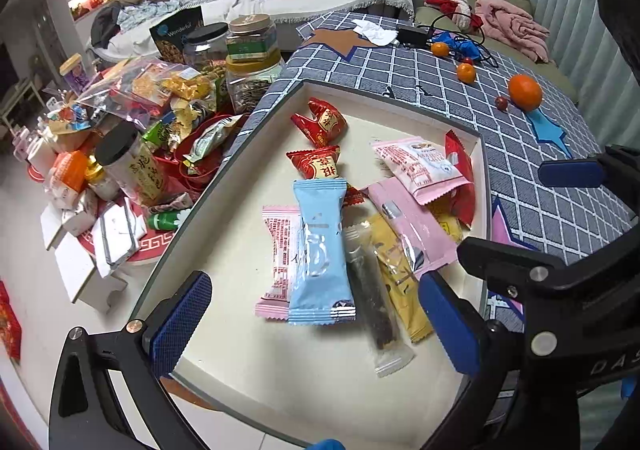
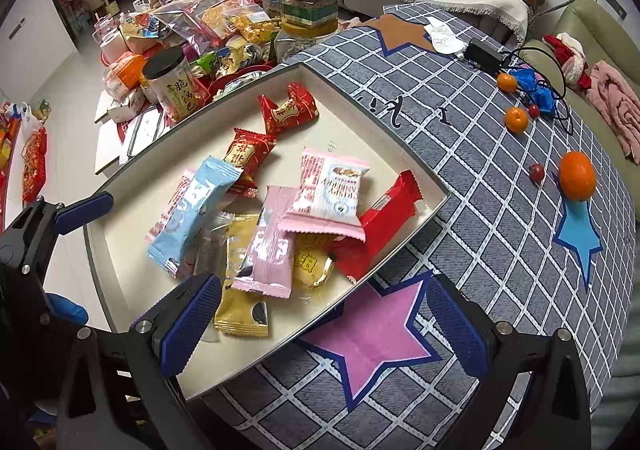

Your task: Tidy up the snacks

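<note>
A cream tray (image 1: 256, 366) (image 2: 124, 254) sits on the checked tablecloth and holds several wrapped snacks: a light blue packet (image 1: 320, 250) (image 2: 192, 209), red candies (image 1: 322, 121) (image 2: 288, 109), a pink-and-white packet (image 1: 420, 165) (image 2: 332, 189), a pink bar (image 1: 416, 234) (image 2: 268, 250), a yellow bar (image 1: 400, 282) (image 2: 240, 290), a clear dark stick (image 1: 370, 290) and a red bar (image 2: 380, 221). My left gripper (image 1: 316, 330) is open and empty over the tray's near part, above the blue packet's end. My right gripper (image 2: 320, 326) is open and empty over the tray's near corner.
A low table at the left is crowded with jars (image 1: 252, 49) (image 2: 308, 9), snack bags (image 1: 148, 85) and boxes. Oranges (image 1: 525, 90) (image 2: 576, 174), small red fruits, a black charger with cable (image 2: 484, 55) and tissue lie on the tablecloth (image 1: 400, 65). A sofa stands behind.
</note>
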Motion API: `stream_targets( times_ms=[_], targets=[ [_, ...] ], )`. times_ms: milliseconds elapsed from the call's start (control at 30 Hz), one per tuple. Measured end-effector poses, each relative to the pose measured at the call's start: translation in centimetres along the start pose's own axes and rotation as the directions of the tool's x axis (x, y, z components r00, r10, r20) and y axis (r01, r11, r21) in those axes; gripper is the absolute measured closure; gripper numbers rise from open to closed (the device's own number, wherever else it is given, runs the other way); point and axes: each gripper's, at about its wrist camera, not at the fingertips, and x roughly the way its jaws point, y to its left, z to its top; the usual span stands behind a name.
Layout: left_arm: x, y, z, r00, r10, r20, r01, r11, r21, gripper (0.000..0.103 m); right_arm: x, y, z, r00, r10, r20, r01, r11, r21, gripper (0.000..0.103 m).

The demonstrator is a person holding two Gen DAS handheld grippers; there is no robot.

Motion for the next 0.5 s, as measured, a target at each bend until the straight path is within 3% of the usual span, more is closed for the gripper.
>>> stream_targets(
  times_ms=[500],
  targets=[
    [-0.26,-0.41,-0.23,1.0,0.017,-0.001,-0.017,1.0,0.004,0.0,-0.13,0.35,-0.37,1.0,-0.004,-0.001,0.004,1.0,-0.007,0.0]
  ],
)
